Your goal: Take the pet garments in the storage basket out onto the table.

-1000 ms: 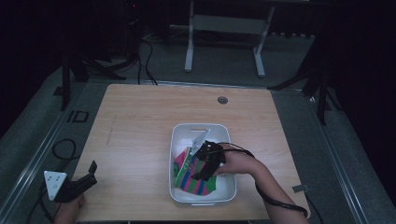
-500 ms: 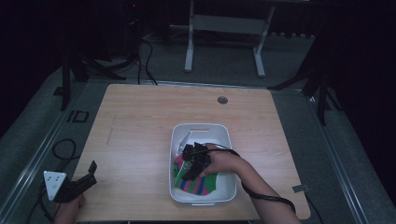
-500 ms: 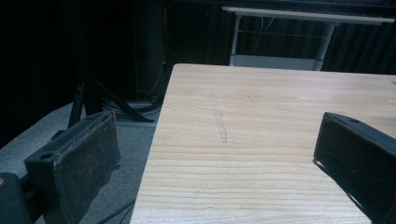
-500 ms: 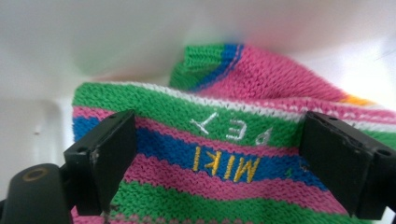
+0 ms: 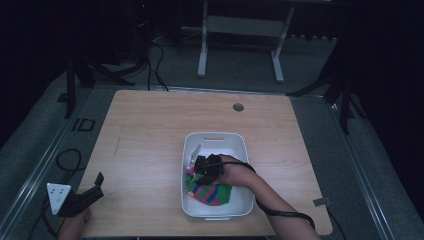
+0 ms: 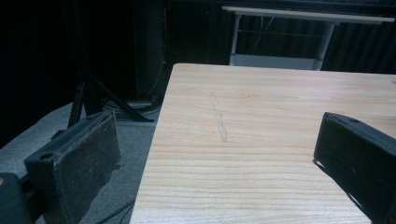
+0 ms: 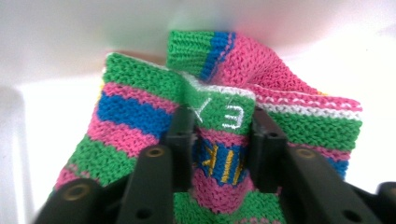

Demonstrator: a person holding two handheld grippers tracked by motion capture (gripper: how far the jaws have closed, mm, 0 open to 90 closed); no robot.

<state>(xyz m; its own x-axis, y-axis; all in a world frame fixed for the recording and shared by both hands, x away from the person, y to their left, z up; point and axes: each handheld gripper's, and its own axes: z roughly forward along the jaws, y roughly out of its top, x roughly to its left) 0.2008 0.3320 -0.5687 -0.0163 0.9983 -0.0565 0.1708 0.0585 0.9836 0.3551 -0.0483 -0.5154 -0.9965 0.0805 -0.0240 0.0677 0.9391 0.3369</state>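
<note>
Inside the white bin [image 5: 215, 137], right hand-held gripper [image 7: 219, 140] has just clamped onto the striped knit [image 7: 140, 121].

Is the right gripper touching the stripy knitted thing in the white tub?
Touching. In the right gripper view, the right gripper has both jaws pinching a fold of the stripy knitted cloth.

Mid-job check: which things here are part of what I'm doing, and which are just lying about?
In the job:
- right gripper, fingers just closed on the cloth
- striped knitted cloth
- white tub holding the cloth

Lying about:
- left gripper, open, idle at the table's near left corner
- round grommet in the table
</note>
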